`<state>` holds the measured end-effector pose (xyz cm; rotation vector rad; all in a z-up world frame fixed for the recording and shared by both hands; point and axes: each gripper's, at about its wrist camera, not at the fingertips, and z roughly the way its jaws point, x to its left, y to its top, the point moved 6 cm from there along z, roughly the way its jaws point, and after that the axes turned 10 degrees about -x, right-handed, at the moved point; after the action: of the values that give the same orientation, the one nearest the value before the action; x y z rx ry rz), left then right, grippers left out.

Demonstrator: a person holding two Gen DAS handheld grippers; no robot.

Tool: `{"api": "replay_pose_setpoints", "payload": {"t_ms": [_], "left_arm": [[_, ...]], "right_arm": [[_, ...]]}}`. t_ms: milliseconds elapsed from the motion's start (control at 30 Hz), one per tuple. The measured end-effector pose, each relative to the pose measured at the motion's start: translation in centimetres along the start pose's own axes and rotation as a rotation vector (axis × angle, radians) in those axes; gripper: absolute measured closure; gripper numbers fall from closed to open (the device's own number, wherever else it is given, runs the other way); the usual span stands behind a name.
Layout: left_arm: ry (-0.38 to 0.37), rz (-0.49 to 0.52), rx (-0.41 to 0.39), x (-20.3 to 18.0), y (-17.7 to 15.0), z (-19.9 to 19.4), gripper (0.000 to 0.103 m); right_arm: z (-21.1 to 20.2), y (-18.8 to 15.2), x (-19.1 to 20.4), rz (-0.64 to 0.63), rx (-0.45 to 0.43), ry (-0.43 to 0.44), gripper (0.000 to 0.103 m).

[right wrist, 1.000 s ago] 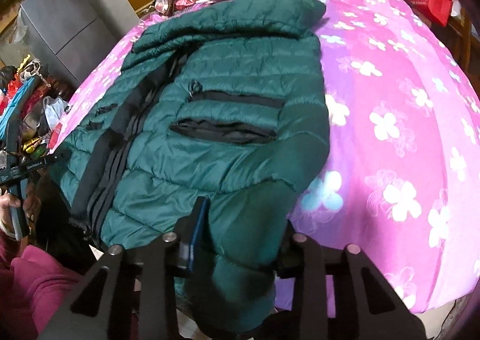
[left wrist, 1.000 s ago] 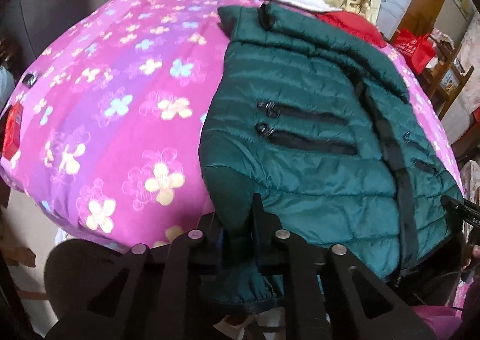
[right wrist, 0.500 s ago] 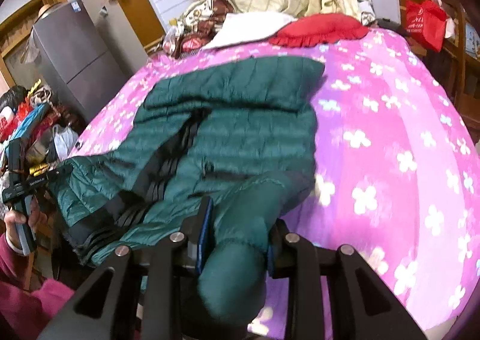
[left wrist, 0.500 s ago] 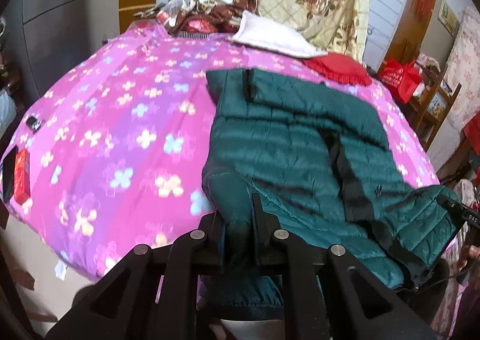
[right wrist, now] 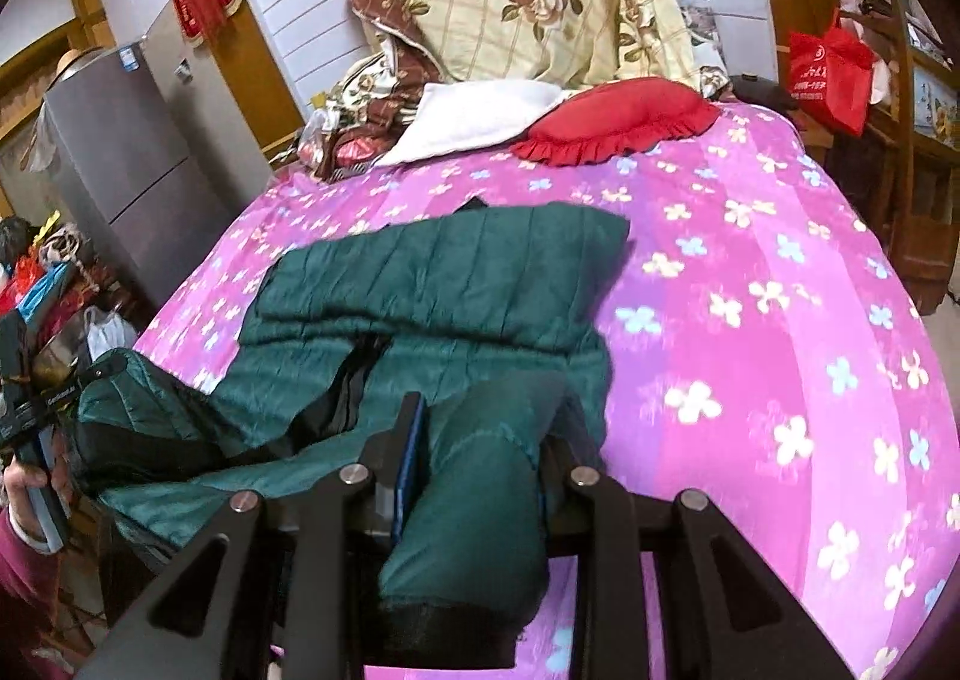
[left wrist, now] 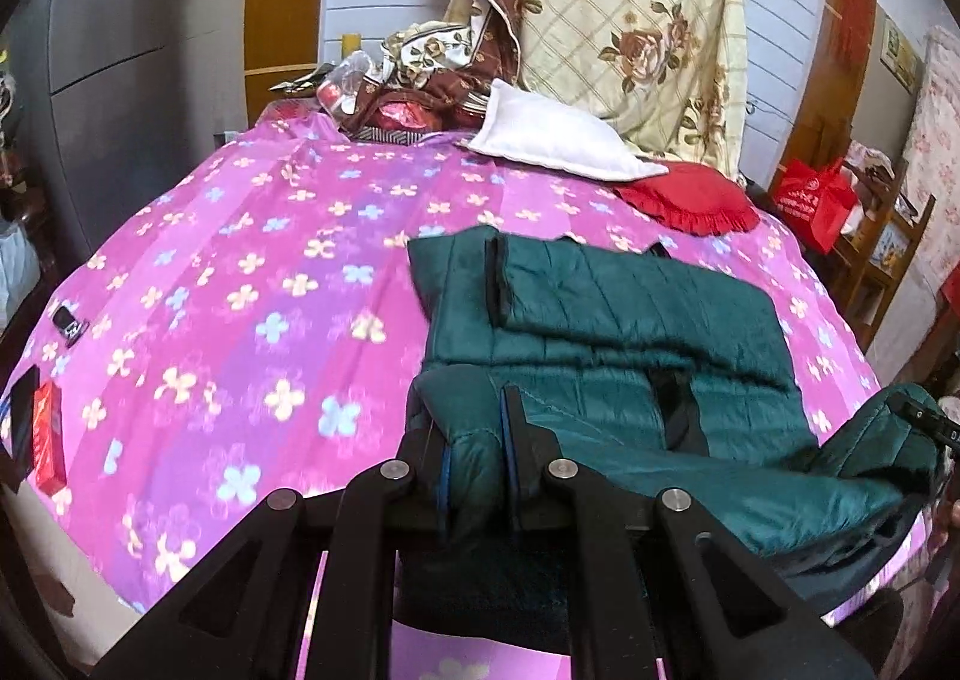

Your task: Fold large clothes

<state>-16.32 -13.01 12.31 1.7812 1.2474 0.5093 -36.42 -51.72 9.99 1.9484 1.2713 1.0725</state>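
Jacket's (left wrist: 630,332) near hem now lifted off bedspread (left wrist: 240,290).

Dark green quilted jacket (left wrist: 606,332), black trim, partly doubled over; collar end flat on bed toward 12 o'clock, hem end raised at 6.

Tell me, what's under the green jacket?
The green jacket lies on the pink flowered bedspread. Whatever else might sit beneath it is covered. Both near corners are lifted, pinched in the grippers.
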Motion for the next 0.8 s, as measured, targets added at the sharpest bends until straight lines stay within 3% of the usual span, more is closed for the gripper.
{"api": "replay_pose_setpoints", "payload": {"t_ms": [800], "left_arm": [[0.123,-0.032,-0.079,-0.4,8.5,10.7,0.103]], "right_arm": [[10.7,8.9,-3.9,0.012,-0.03,-0.155,0.074]]}}
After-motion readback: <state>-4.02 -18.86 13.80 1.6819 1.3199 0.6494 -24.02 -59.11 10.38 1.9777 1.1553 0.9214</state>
